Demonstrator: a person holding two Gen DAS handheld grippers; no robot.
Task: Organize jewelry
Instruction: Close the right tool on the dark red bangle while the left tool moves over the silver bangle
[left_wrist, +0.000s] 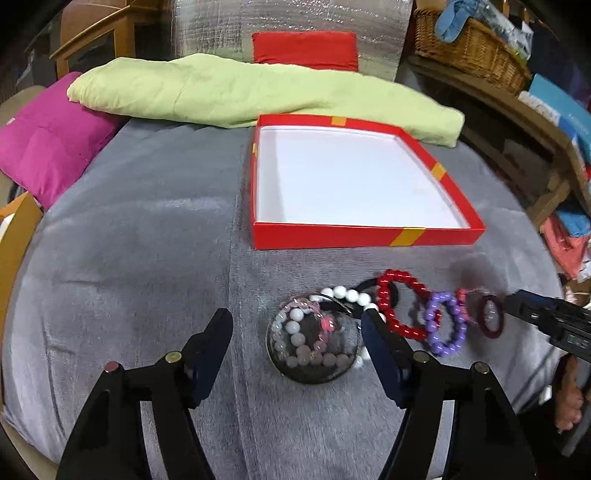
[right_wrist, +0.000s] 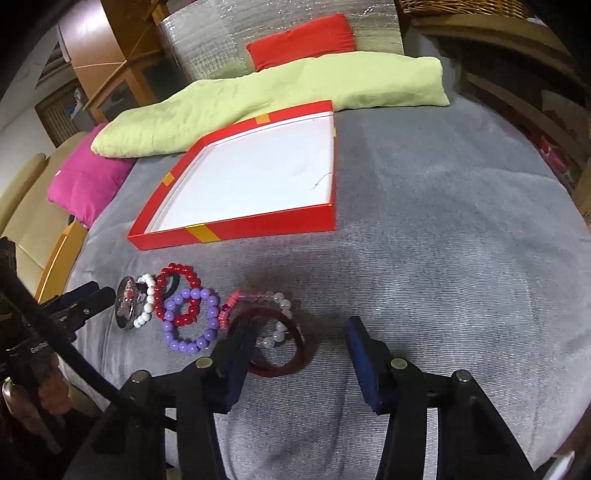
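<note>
A heap of jewelry lies on the grey cloth: a round clear disc (left_wrist: 314, 341) over a white bead bracelet (left_wrist: 347, 295), a red bead bracelet (left_wrist: 400, 301), a purple bead bracelet (left_wrist: 445, 321) and a dark red bangle (left_wrist: 489, 320). A red shallow box (left_wrist: 365, 236) with a white floor stands behind them. My left gripper (left_wrist: 295, 332) is open with the disc between its fingers. My right gripper (right_wrist: 299, 343) is open low over the bangle (right_wrist: 291, 363), beside a pink-and-clear bead bracelet (right_wrist: 275, 299). The purple bracelet (right_wrist: 190, 321), red bracelet (right_wrist: 177, 288) and box (right_wrist: 236, 225) show there too.
A green pillow (left_wrist: 236, 92), a magenta cushion (left_wrist: 48, 140) and a red cushion (left_wrist: 306, 50) lie at the back of the grey cloth (left_wrist: 147, 240). A wicker basket (left_wrist: 469, 48) sits on wooden shelving at the right. Wooden furniture stands at the far left.
</note>
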